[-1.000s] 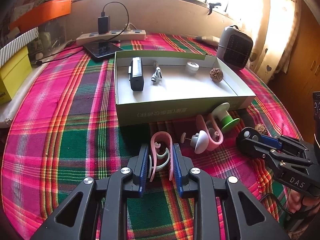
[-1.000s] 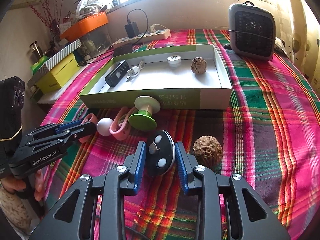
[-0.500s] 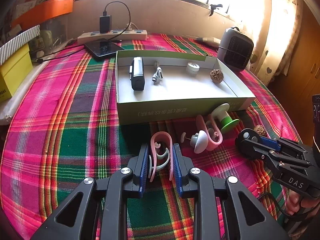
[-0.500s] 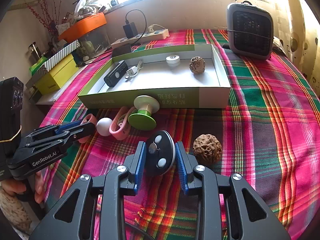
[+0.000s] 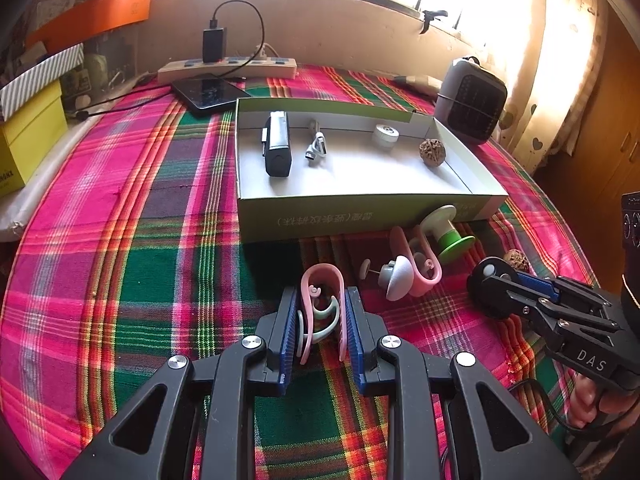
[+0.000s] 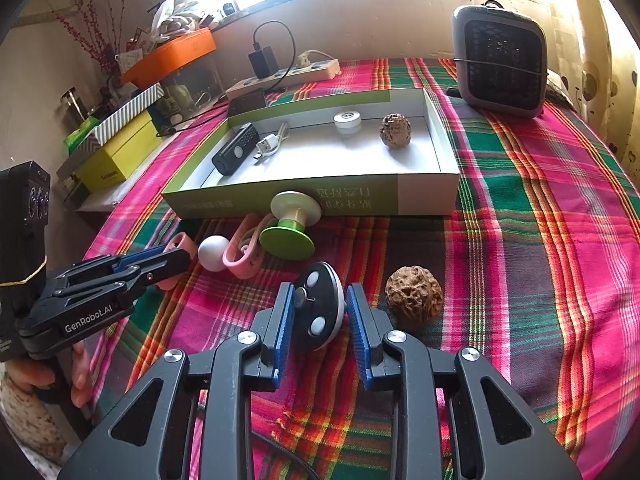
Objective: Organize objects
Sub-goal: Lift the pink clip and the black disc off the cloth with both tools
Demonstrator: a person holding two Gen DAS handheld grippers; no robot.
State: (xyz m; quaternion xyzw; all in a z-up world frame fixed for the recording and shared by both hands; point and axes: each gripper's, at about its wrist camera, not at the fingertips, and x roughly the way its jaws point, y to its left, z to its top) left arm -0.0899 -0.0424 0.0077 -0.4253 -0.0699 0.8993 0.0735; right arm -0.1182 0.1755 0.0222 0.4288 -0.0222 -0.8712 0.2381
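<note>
My left gripper (image 5: 322, 320) is shut on a pink clip (image 5: 322, 288) with a pale green hook inside it, low over the plaid cloth. My right gripper (image 6: 319, 312) is shut on a black round disc (image 6: 320, 308) with white dots; it also shows in the left wrist view (image 5: 490, 284). A green-sided white tray box (image 5: 280, 216) stands ahead, holding a black device (image 5: 277, 148), a USB plug (image 5: 316, 148), a white cap (image 5: 385, 135) and a walnut (image 5: 432, 152). In front of it lie a green spool (image 6: 288, 224), a second pink clip (image 6: 244, 252) and a white knob (image 6: 213, 252).
A loose walnut (image 6: 414, 296) lies just right of my right gripper. A grey fan heater (image 6: 500, 60) stands at the back right. A power strip (image 5: 228, 68) and a phone (image 5: 210, 94) lie behind the box. Yellow and orange boxes (image 6: 116, 152) stack at the left.
Both grippers keep their hold and have barely moved; the view has shifted slightly back from the box.
</note>
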